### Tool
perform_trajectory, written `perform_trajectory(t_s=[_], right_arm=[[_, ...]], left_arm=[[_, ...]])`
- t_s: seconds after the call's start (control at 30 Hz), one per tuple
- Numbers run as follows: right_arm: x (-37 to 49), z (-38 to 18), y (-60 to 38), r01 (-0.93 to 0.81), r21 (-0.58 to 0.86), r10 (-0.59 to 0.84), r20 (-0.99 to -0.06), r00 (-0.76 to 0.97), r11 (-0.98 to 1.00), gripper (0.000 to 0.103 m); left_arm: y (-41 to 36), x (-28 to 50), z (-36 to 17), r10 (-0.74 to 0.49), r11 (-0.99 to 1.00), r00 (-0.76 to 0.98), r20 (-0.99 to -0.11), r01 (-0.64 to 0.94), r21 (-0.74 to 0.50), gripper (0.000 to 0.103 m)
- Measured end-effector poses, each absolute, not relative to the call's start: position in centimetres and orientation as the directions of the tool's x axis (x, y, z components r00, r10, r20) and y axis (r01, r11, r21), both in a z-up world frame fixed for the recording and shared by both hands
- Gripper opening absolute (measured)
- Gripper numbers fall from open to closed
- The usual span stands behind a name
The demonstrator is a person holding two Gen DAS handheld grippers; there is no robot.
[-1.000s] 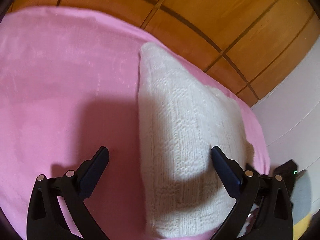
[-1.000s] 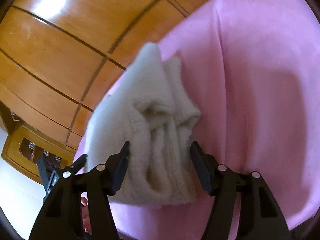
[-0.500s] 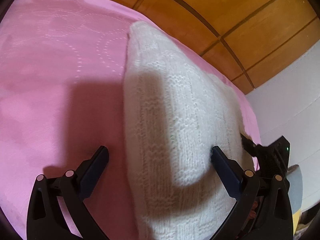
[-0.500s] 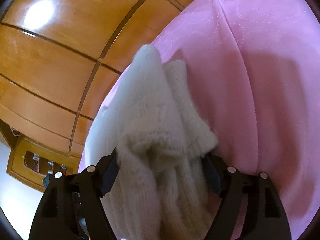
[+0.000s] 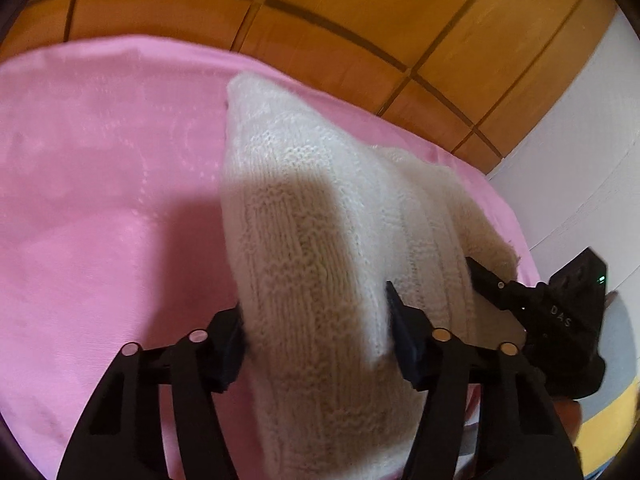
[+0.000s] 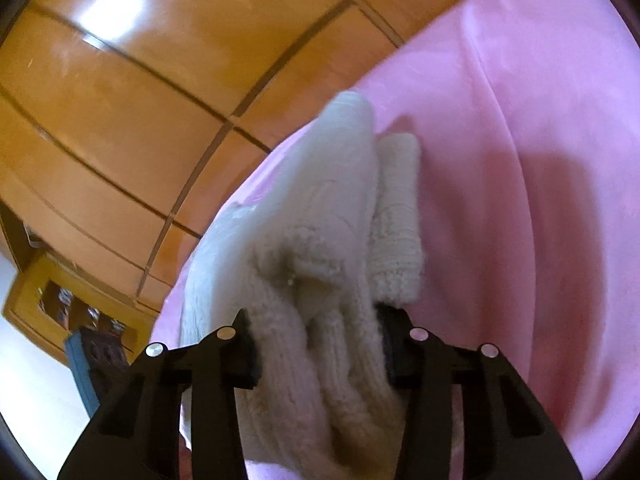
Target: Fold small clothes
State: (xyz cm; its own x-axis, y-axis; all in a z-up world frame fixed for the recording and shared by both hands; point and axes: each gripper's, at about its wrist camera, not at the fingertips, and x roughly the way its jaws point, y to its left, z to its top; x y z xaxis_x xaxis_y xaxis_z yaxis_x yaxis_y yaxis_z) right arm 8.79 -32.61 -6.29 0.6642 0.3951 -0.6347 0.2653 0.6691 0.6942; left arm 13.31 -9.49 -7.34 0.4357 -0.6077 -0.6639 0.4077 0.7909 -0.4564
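A white knitted garment (image 5: 304, 216) lies folded into a long thick bundle on the pink bedsheet (image 5: 100, 200). My left gripper (image 5: 316, 336) has its jaws closing on the near end of the bundle, and both pads press into the knit. In the right wrist view the same garment (image 6: 320, 216) is bunched into ribbed folds. My right gripper (image 6: 316, 340) is also closing, with its pads squeezing those folds from both sides. The right gripper's black body (image 5: 560, 312) shows at the bundle's right side in the left wrist view.
Orange-brown wooden cabinet panels (image 5: 360, 20) stand behind the bed, also seen as panels (image 6: 120, 80). A white wall (image 5: 580, 140) is at the right. The pink sheet (image 6: 540, 160) stretches to the right of the garment, with a long crease.
Both grippers have moved in over the garment and narrowed their jaws onto it. The knit, loose between open fingers before, is now pinched and bunched up.
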Motion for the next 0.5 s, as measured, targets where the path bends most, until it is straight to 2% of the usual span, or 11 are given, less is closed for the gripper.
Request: perform_trajectory(t_s=[0.17,0.5], right_arm=[[8.1,-4.8,-30.5,0.218,0.668,0.39,-0.634,0.667,0.712,0.041],[9.1,-3.5,-25.6,0.091,0.702,0.482,-0.571,0.665,0.706,0.04]], left_arm=[[-8.0,11.7,-6.2,-0.587,0.804,0.491,-0.644,0.444,-0.394,0.056],[-4.1,9.4,-4.2,-0.486,0.869,0.641,-0.594,0.425,-0.253,0.055]])
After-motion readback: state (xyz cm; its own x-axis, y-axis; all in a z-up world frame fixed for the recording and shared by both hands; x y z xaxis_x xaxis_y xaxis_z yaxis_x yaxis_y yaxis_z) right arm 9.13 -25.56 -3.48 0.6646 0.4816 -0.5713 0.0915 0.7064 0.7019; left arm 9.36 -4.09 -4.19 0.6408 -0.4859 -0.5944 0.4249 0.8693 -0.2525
